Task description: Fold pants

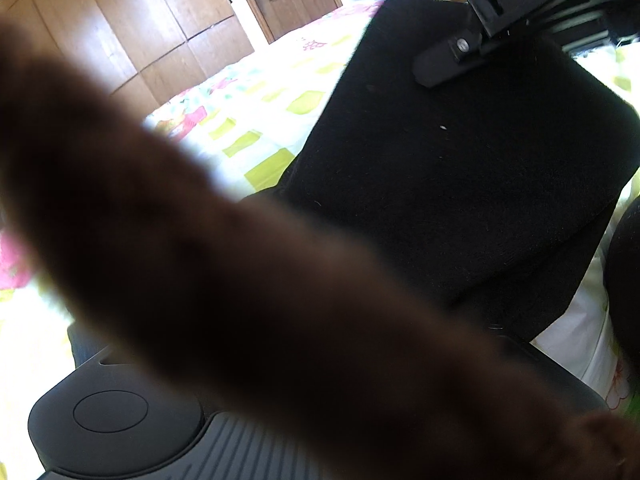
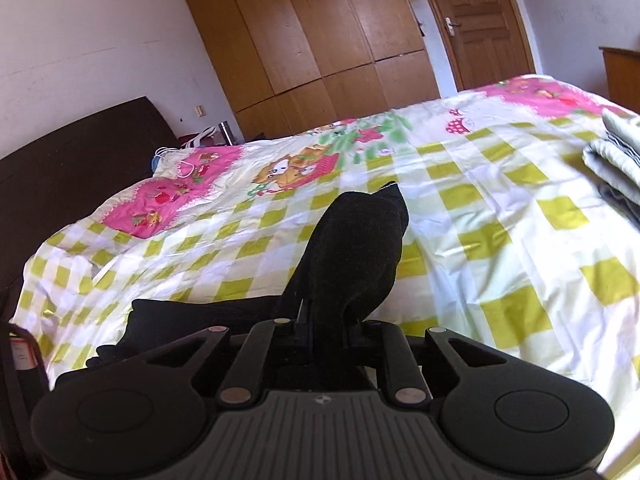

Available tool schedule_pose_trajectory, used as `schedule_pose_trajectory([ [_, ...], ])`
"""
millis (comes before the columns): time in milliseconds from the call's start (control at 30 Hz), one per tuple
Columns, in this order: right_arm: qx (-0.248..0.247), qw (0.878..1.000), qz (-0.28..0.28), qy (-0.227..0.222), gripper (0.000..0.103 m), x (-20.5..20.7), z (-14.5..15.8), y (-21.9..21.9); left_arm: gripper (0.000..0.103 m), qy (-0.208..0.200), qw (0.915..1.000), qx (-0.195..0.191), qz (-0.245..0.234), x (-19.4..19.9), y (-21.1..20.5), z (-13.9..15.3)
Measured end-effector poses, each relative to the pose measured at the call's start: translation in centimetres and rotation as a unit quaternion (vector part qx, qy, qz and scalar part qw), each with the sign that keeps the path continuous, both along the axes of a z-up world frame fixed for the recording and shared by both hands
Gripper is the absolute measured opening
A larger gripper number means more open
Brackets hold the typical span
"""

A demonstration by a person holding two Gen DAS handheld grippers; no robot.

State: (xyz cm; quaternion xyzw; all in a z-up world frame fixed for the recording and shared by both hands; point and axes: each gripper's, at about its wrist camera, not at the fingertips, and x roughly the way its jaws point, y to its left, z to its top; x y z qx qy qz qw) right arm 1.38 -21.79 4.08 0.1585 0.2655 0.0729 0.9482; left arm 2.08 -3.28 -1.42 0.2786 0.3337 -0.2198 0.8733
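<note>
The black pants (image 2: pixel 356 248) lay on the bed (image 2: pixel 500 208), one bunched edge lifted off the checked quilt and standing up between the jaws of the right tool (image 2: pixel 320 320), which were pressed together on that cloth. More of the pants trailed flat on the quilt just left of that tool. In the left wrist view the pants (image 1: pixel 460 168) showed as a broad, flat, already doubled panel, with the right tool (image 1: pixel 452 60) at its far edge. The left tool's state I could not tell: a blurred dark brown shape (image 1: pixel 240 260), perhaps cloth or a finger close to the lens, covered its fingers. A stack of folded pale laundry (image 2: pixel 616 160) sat at the bed's far right side, well apart from the pants. Judging from this, the risk was a crooked fold: the right tool held only a narrow pinch, so the heavy cloth could slip out or sag to one side when carried over, and the left view was too blocked to guide alignment
</note>
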Motion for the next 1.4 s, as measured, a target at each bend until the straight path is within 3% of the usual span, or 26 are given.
schedule_pose_trajectory([
  [233, -0.121, 0.99, 0.05, -0.049, 0.029, -1.7, 1.0, 6.1, 0.068, 0.015, 0.9997, -0.018, 0.004, 1.1, 0.2, -0.2],
  [367, -0.13, 0.987, 0.07, -0.059, 0.029, -2.0, 0.7, 6.8, 0.07, 0.034, 0.9983, -0.043, 0.017, 1.9, 1.3, 0.0],
  [467, -0.119, 0.989, 0.062, -0.058, 0.029, -1.9, 0.4, 5.7, 0.07, 0.03, 0.9988, -0.036, 0.013, 1.8, 1.1, -0.1],
  [533, -0.091, 0.994, 0.047, -0.047, 0.029, -1.4, 0.2, 3.9, 0.07, 0.027, 0.9991, -0.03, 0.011, 1.8, 0.8, -0.1],
  [633, -0.001, 1.0, -0.02, 0.009, 0.032, 0.3, -1.1, -1.7, 0.07, 0.023, 0.9994, -0.026, 0.006, 1.6, 0.4, 0.1],
  [733, 0.093, 0.987, -0.075, 0.111, 0.036, 1.8, -4.4, -8.0, 0.071, 0.026, 0.9991, -0.032, -0.003, 1.8, 0.3, 0.7],
  [800, 0.149, 0.975, -0.097, 0.132, 0.036, 1.4, -5.6, -11.1, 0.071, 0.024, 0.999, -0.035, -0.011, 1.6, 0.5, 1.2],
  [833, 0.142, 0.977, -0.104, 0.121, 0.036, 1.0, -5.4, -11.9, 0.071, 0.022, 0.9991, -0.034, -0.014, 1.7, 0.6, 1.4],
  [933, 0.054, 0.99, -0.111, 0.066, 0.038, 0.5, -3.2, -12.6, 0.071, 0.017, 0.9987, -0.043, -0.022, 1.5, 0.8, 2.1],
  [1000, 0.033, 0.997, -0.061, 0.045, 0.038, 1.4, -2.0, -12.4, 0.072, 0.016, 0.998, -0.053, -0.03, 0.9, 1.0, 2.5],
  [1100, -0.043, 0.998, 0.038, 0.017, 0.041, 3.6, -0.8, -10.1, 0.075, 0.01, 0.9969, -0.063, -0.046, 1.5, 0.8, 3.4],
  [1167, -0.125, 0.984, 0.127, 0.008, 0.044, 5.4, -0.8, -7.7, 0.077, 0.003, 0.9962, -0.068, -0.054, 1.9, 0.4, 3.8],
  [1267, -0.228, 0.945, 0.233, 0.025, 0.045, 7.8, -1.7, -5.4, 0.077, 0.001, 0.9953, -0.074, -0.063, 2.8, 0.2, 3.7],
  [1400, -0.25, 0.913, 0.313, 0.075, 0.045, 10.7, -2.6, -5.3, 0.077, 0.011, 0.9947, -0.077, -0.067, 3.1, 0.0, 3.5],
])
